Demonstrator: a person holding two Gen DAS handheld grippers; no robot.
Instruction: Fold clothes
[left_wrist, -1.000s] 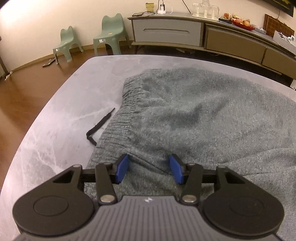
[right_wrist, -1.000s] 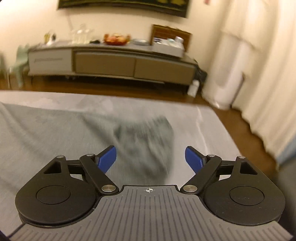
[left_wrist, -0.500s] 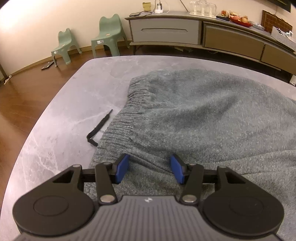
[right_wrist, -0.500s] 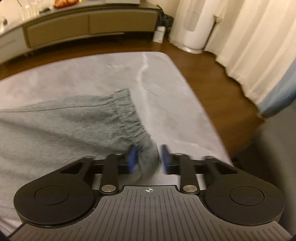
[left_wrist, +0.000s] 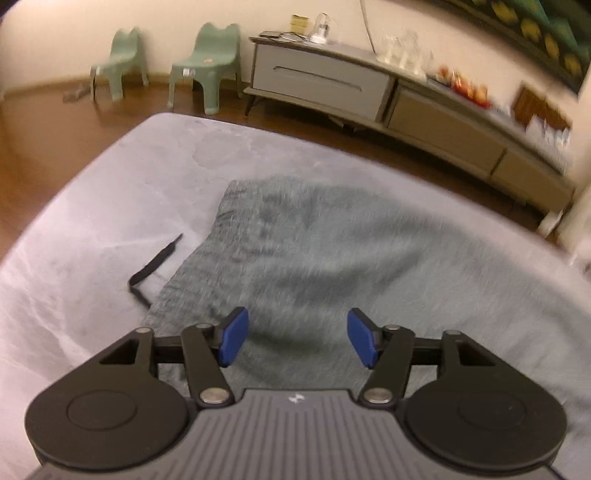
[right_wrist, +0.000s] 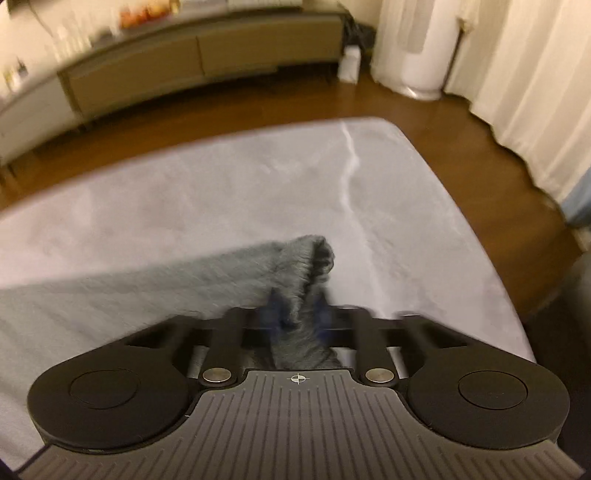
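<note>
Grey sweatpants (left_wrist: 332, 240) lie spread on a pale marble-look table (left_wrist: 92, 221), with the elastic waistband at the left and a black drawstring (left_wrist: 155, 264) trailing off it. My left gripper (left_wrist: 297, 341) hovers over the near waistband corner. Its jaws are opening and the blue pads stand apart from the fabric. In the right wrist view the ribbed leg cuff (right_wrist: 306, 258) rises between the fingers of my right gripper (right_wrist: 297, 314). Those jaws are closing and pinch the bunched cuff, which hides the pads. This view is motion-blurred.
A long low sideboard (left_wrist: 369, 88) runs along the far wall, with two green child chairs (left_wrist: 210, 55) to its left. Beyond the table's right corner (right_wrist: 461, 206) are wooden floor, a white tower appliance (right_wrist: 421, 48) and curtains (right_wrist: 524, 74).
My right gripper swung to the trouser leg's end and closed on the cuff. My left gripper's jaws spread wider, and that hand lifted and rolled slightly.
</note>
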